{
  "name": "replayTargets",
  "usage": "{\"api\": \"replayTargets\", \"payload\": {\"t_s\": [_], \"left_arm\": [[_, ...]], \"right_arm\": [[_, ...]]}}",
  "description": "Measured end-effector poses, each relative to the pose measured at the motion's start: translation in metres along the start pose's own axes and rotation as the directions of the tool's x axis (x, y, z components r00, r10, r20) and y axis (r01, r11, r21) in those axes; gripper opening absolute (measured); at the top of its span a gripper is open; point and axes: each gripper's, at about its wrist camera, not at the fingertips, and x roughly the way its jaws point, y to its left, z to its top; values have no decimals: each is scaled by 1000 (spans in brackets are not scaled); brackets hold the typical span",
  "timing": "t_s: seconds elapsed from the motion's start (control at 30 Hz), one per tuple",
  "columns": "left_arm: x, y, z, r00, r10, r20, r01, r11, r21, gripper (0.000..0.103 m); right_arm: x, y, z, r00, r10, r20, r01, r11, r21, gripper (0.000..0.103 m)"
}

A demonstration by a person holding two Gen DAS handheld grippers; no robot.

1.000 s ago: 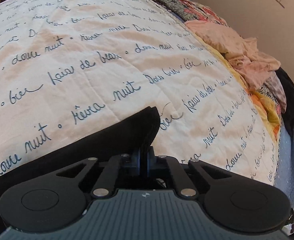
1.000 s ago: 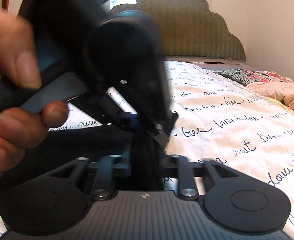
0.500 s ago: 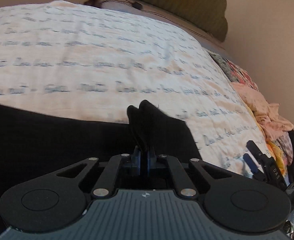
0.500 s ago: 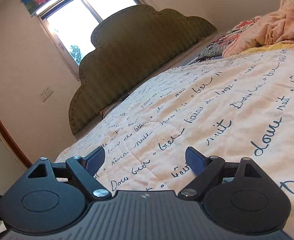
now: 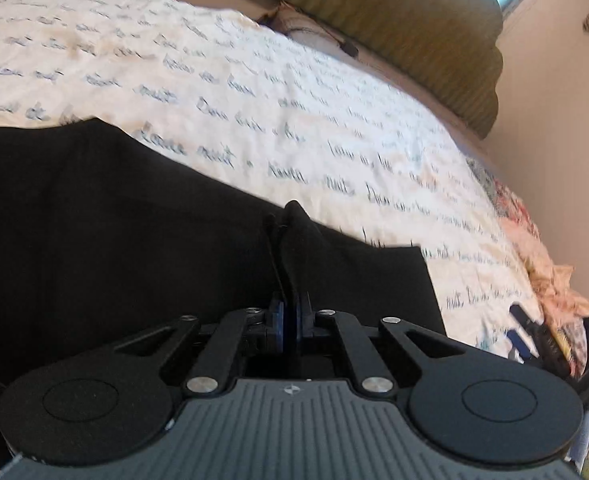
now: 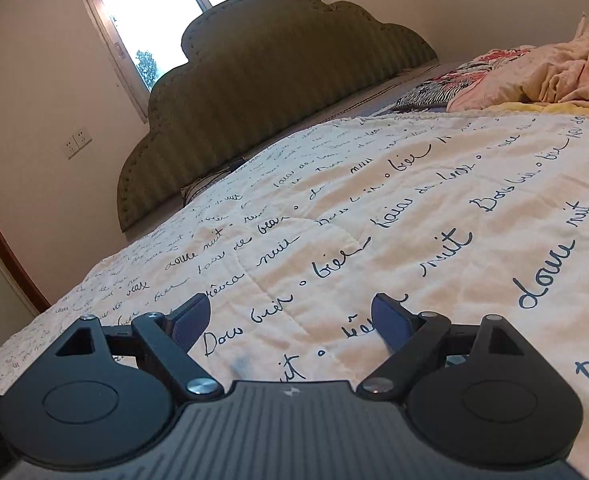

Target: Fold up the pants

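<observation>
Left hand-held gripper [image 5: 289, 318]: clenched on a pinch of black cloth; the blue pads [image 5: 279, 320] are pressed nearly together with the fabric standing up between them in a small peak.
Pants [image 5: 134, 240]: black, spread flat on the bed straight ahead of the left hand-held gripper and off to its left; one squared corner lies ahead and to its right, resting on the quilt.
Right hand-held gripper [image 6: 290, 322]: released, its two blue pads [image 6: 390, 322] wide apart with nothing between them; it hangs low over bare quilt.
Quilt [image 6: 414, 208]: cream, printed with dark handwritten words, covering the bed ahead of both hand-held grippers; in the left view it is blurred.
Headboard [image 6: 278, 80]: olive green, padded, scalloped along the top, far ahead of the right hand-held gripper.
Window [image 6: 166, 12]: bright, behind the headboard, up and to the left of the right hand-held gripper.
Wall socket [image 6: 77, 142]: white, on the wall left of the headboard.
Pile of clothes [image 6: 542, 72]: pink and patterned, crumpled at the far right edge of the bed.
</observation>
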Motion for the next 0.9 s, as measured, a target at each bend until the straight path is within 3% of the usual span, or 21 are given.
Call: {"api": "replayTargets", "payload": {"t_s": [0.1,0.23,0.47,0.67,0.73,0.8,0.83,0.9], "left_arm": [[-13,20,4,1000,17,22,-16,999,-49,7],[-10,53,-3,997,73,-23,-75,992,-97,7],[-9,60,-13,997,79,7,-78,994,-78,9],[-27,69,-20,999,5,54,1,995,-101,26],[-47,66,-26,994,37,103,-30,997,-66,38],[-66,63,-33,987,77,143,-76,997,-17,40],[-76,63,-37,983,94,160,-95,995,1,41],[-93,68,-47,975,99,199,-104,995,13,46]], "right_arm": [[2,7,-1,1000,-16,-11,15,999,-33,89],[2,6,-1,1000,-19,-16,18,999,-36,89],[5,8,-1,999,-31,-27,30,999,-46,89],[6,7,0,999,-37,-35,35,998,-42,89],[7,9,-1,997,-51,-51,48,998,-49,89],[8,15,1,996,-59,-71,55,996,-68,89],[6,22,2,995,-42,-88,36,997,-71,89],[2,40,4,988,80,-133,-82,997,-12,89]]}}
